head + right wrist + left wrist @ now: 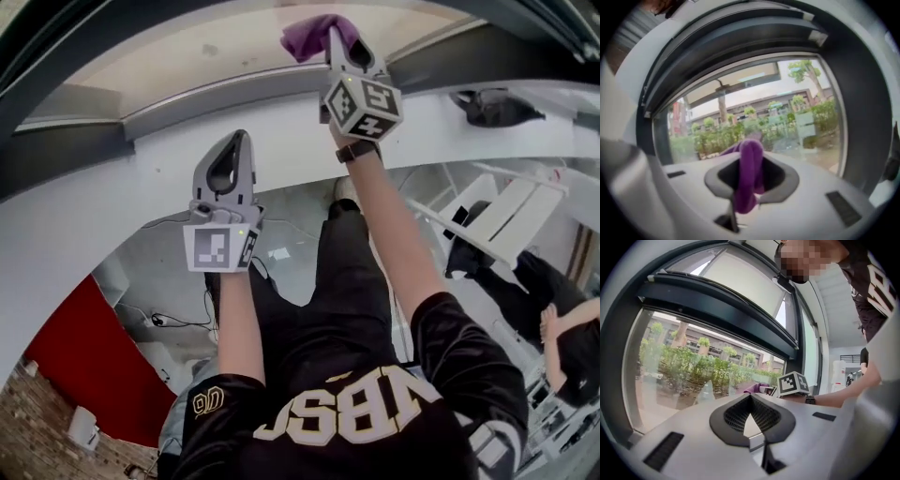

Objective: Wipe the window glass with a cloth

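Note:
My right gripper (pixel 339 36) is raised to the window glass (pixel 216 47) and is shut on a purple cloth (pixel 314 36), which bunches against the pane. In the right gripper view the cloth (pixel 749 173) hangs folded between the jaws, with the glass (pixel 787 103) straight ahead. My left gripper (pixel 238 141) is lower and to the left, over the white wall below the window. Its jaws meet at the tips with nothing between them. From the left gripper (pixel 751 398) I see the glass (pixel 684 366), the cloth (pixel 757 388) and the right gripper (pixel 774 390) further along the pane.
A dark window frame (pixel 66 141) borders the glass, with a white wall band (pixel 112 202) beneath it. Another person (pixel 553 319) is low on the right beside white furniture (pixel 511 211). A red panel (pixel 84 366) and floor cables (pixel 178 323) lie lower left.

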Motion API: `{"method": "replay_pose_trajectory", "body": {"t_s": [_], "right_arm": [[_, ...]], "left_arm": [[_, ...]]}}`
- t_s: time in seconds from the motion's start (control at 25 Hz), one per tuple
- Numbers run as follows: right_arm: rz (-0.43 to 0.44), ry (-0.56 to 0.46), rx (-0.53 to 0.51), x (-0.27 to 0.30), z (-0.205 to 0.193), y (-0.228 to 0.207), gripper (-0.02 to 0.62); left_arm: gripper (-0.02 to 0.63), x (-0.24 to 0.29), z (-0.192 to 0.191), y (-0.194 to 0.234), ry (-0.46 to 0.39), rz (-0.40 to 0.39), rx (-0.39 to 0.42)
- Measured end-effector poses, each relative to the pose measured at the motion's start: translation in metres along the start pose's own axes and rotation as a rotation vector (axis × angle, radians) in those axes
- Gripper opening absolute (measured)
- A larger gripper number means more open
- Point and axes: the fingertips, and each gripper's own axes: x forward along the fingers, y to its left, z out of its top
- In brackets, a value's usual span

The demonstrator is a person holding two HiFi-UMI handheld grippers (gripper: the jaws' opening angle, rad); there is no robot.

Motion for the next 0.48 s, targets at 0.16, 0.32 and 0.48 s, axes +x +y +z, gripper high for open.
{"method": "replay_pose_trajectory", "body": {"t_s": [0.16,0.32,0.48], "right_arm": [[-0.177,-0.009,0.018,-0.021,0.013,-0.112,0.083],[-0.378,-0.010,0.172,-0.042,0.005,-0.193,0.083],[-0.392,0.007,0.174,-0.040,0.003,-0.199,0.083]], "left_arm": [[0.020,0.038,-0.010,-0.054,0.007,-0.092,-0.008],[0.020,0.058,-0.018,-0.075,0.008,-0.121,0.009],[0.020,0.063,-0.013,-0.062,0.002,-0.088,0.005]]}}
